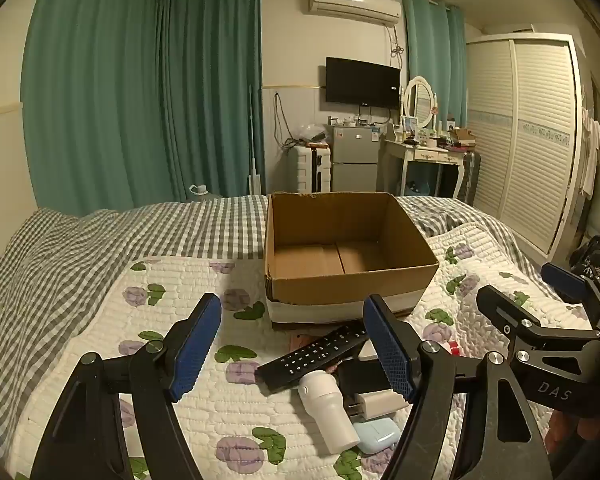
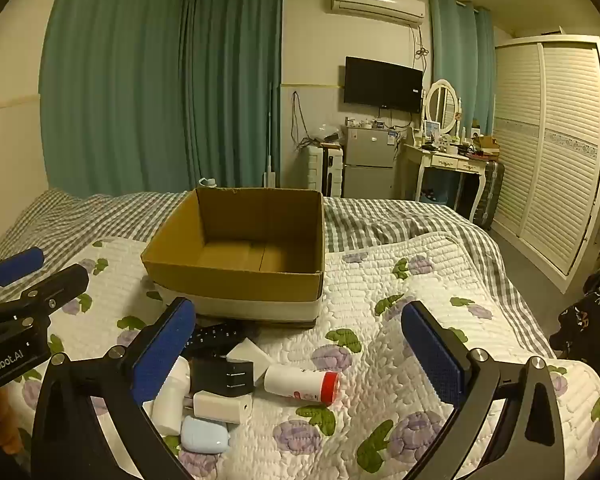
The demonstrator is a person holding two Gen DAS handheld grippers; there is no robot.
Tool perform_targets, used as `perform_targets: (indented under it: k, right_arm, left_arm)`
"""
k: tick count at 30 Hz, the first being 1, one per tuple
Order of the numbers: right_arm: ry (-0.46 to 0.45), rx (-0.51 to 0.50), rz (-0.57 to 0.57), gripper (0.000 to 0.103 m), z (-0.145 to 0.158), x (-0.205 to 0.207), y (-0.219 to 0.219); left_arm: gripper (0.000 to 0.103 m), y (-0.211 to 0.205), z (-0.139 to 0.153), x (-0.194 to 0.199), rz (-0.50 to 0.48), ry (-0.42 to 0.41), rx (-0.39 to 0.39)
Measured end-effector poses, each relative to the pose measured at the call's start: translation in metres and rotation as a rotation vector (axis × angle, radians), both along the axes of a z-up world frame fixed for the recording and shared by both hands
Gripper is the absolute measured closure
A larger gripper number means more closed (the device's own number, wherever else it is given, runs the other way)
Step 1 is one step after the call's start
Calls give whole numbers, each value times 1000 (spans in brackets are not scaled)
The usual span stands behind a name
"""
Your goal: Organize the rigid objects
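Clutter beside the empty brown cardboard box (image 2: 236, 256) on the floral quilt (image 2: 400, 320) looks light and stiff; the white red-capped bottle (image 2: 300, 386) suits a mid-body pinch, both the left gripper (image 1: 292, 356) and right gripper (image 2: 296, 356) gaping, empty.

Teal curtains (image 1: 140, 92) covered the left wall and corner, and a white air conditioner (image 1: 354, 3) hung above a dark wall-mounted television (image 1: 362, 82). Below it stood a small grey fridge (image 1: 354, 158) beside a white suitcase (image 1: 310, 168), then a white dressing table (image 1: 424, 156) with an oval mirror (image 1: 418, 102). A white louvred wardrobe (image 1: 528, 132) filled the right wall, under dim, yellowish light.
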State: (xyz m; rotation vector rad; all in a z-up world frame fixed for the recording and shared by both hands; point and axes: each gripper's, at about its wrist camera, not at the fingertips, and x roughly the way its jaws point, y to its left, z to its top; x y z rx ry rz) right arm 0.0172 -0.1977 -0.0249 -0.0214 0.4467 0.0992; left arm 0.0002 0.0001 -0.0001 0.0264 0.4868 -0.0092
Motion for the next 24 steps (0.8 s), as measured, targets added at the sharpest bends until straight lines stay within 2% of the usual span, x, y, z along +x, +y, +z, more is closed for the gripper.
perform_targets:
  k: [24]
  right_arm:
    - [18, -15, 4, 0, -5, 1, 3]
  left_arm:
    - [27, 2, 0, -1, 4, 4, -8]
